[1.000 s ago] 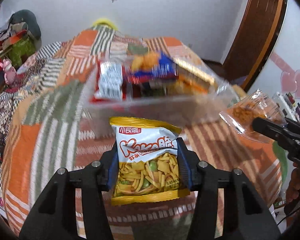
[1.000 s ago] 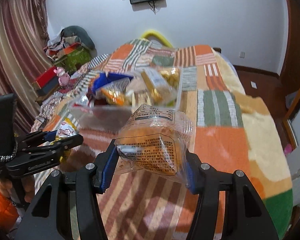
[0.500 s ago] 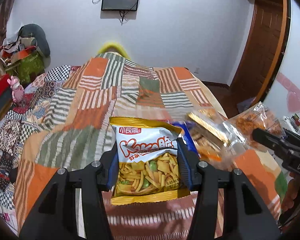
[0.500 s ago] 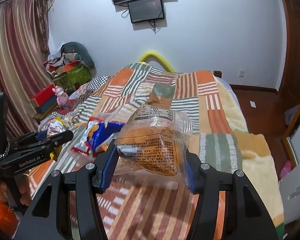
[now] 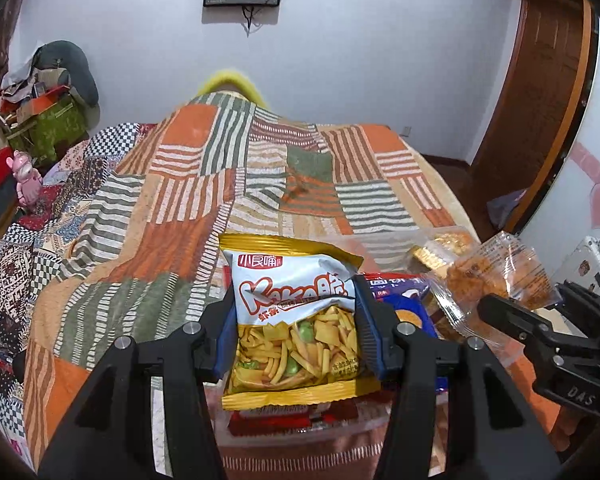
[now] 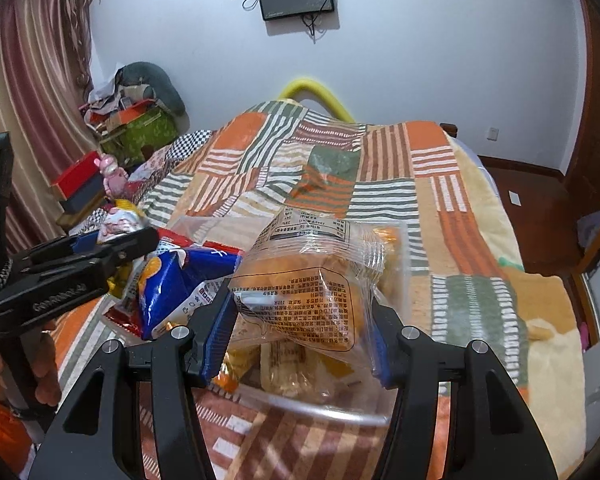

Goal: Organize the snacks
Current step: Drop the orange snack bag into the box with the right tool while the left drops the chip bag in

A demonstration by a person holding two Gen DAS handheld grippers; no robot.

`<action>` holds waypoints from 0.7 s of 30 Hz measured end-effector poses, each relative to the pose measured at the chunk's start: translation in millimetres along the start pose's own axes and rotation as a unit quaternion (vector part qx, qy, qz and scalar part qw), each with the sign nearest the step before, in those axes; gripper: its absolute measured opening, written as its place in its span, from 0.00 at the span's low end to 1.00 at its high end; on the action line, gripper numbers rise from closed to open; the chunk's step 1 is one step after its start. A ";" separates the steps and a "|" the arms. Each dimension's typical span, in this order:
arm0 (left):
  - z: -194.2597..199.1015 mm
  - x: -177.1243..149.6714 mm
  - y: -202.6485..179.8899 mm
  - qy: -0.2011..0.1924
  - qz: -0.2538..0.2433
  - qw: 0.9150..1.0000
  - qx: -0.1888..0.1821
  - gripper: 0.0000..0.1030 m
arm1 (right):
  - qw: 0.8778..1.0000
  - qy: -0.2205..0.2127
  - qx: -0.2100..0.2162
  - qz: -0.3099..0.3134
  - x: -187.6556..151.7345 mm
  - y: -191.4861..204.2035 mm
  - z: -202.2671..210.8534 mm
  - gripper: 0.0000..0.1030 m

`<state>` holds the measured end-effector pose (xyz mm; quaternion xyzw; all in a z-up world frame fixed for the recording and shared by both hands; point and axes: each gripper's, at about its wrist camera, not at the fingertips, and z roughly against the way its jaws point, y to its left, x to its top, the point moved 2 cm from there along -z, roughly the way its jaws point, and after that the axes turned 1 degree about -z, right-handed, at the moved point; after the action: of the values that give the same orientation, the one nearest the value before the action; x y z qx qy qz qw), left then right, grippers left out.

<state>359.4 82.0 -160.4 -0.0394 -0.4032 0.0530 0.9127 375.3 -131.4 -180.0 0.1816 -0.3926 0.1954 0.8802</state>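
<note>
The left gripper (image 5: 296, 344) has its jaws pinching a yellow-and-white bag of mixed crisps (image 5: 296, 320) by its two side edges, the bag upright with its long axis running away from the camera. The right gripper (image 6: 300, 320) likewise has its jaws clamped on a clear packet of orange-brown cake (image 6: 312, 292). Both packets hang over a clear plastic bin (image 6: 320, 410) of snacks that sits on the patchwork bedspread (image 5: 204, 208); the bin lies directly beneath and just ahead of both pairs of jaws, its near rim showing below the right ones. Neither hand looks plainly nearer, so the drop probably turns on lowering straight down.
</note>
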 end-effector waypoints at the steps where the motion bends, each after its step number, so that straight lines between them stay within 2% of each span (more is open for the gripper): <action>1: -4.7 0.2 -0.5 0.003 0.000 1.000 -0.001 0.50 | 1.000 0.001 0.000 0.001 0.2 0.9 -1.9 0.52; 7: -20.1 0.8 0.2 0.022 0.006 0.999 -0.022 0.51 | 1.000 0.006 -0.001 0.006 0.4 1.3 -9.0 0.52; 11: -20.9 -1.3 8.1 0.034 0.024 0.999 -0.024 0.61 | 1.000 0.010 -0.010 0.017 0.2 4.0 -6.6 0.56; 12: -18.6 -2.0 10.0 0.033 0.025 0.999 -0.021 0.66 | 1.000 0.011 -0.012 0.018 -0.3 3.9 -5.0 0.57; 18: 3.5 -7.6 6.8 0.027 0.001 0.999 -0.020 0.76 | 1.000 0.011 -0.016 0.015 -2.3 -1.9 7.1 0.69; 21: 22.5 -9.1 3.9 0.013 -0.009 1.000 -0.017 0.76 | 1.000 0.003 -0.020 0.015 -1.2 -2.6 18.0 0.70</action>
<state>336.4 85.4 -152.4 -0.0522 -0.3928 0.0369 0.9174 364.6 -142.4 -170.0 0.1574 -0.3969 0.2015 0.8815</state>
